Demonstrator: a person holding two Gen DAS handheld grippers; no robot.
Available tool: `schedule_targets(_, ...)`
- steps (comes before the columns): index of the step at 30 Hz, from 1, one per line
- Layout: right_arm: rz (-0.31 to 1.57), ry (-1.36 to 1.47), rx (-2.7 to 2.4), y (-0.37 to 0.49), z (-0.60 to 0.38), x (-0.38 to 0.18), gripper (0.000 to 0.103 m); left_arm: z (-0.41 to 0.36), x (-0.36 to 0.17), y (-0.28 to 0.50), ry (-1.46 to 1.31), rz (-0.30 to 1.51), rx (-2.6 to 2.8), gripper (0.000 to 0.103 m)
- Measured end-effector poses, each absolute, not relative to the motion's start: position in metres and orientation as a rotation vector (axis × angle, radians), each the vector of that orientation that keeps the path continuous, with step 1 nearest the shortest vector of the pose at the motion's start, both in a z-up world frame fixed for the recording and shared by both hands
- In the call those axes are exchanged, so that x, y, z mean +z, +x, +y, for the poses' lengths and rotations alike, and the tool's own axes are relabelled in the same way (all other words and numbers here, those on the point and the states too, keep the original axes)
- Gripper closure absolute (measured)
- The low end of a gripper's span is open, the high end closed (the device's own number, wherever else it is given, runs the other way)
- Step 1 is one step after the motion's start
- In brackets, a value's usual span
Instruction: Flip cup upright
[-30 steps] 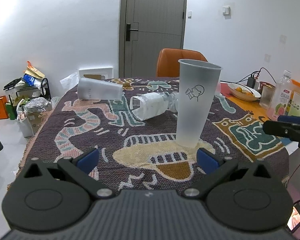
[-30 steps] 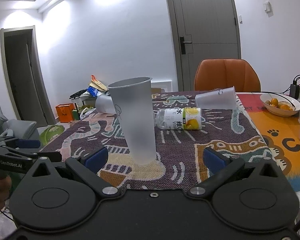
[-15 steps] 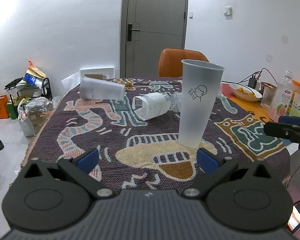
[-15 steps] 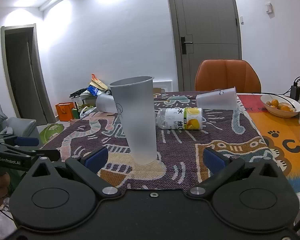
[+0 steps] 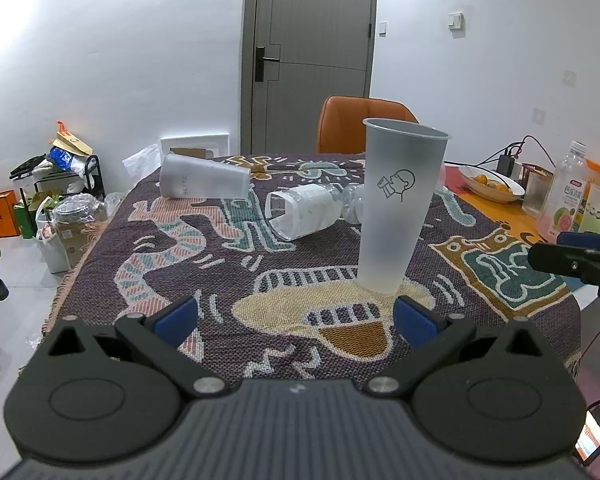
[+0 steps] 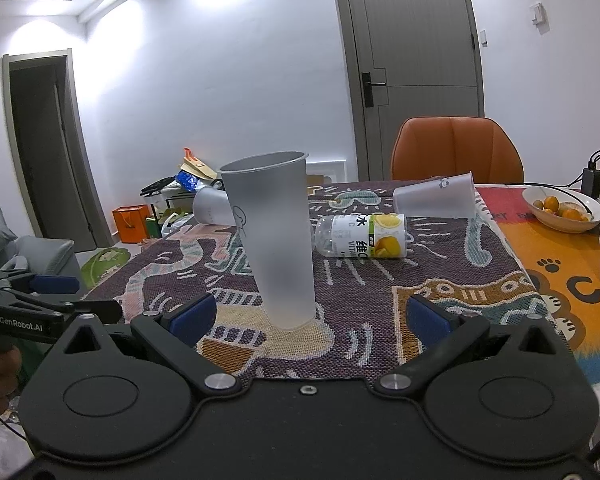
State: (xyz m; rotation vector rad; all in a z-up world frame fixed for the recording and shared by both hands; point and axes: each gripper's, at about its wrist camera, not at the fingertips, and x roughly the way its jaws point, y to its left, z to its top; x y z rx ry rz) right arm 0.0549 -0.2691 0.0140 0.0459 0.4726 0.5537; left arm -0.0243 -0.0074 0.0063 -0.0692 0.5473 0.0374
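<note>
A tall frosted cup (image 5: 396, 208) stands upright on the patterned tablecloth (image 5: 180, 264), mouth up; it also shows in the right wrist view (image 6: 276, 240). My left gripper (image 5: 296, 318) is open and empty, just short of the cup, which stands ahead and to its right. My right gripper (image 6: 308, 316) is open and empty, with the cup ahead, slightly left of the middle. A second frosted cup (image 5: 204, 180) lies on its side at the far left. A third cup (image 6: 434, 200) lies on its side near the far edge.
A plastic bottle (image 5: 312, 212) lies on its side behind the upright cup. A bowl of oranges (image 6: 562, 208), drink bottles and glasses (image 5: 564, 196) stand at the right. An orange chair (image 6: 456, 148) is behind the table. Clutter (image 5: 52, 200) sits on the floor left.
Both grippers have drawn back very slightly from the upright cup. The cup stands still and nothing else has moved.
</note>
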Motion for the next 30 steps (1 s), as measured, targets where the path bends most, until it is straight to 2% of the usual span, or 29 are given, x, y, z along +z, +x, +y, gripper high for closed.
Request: schedule_targets(30, 0.479, 0.031, 0.552, 0.0558, -0.2650, 0.0107, 0.000, -0.0097, 0.0074, -0.0267, -0.060, 0.541, 0.028, 0.000)
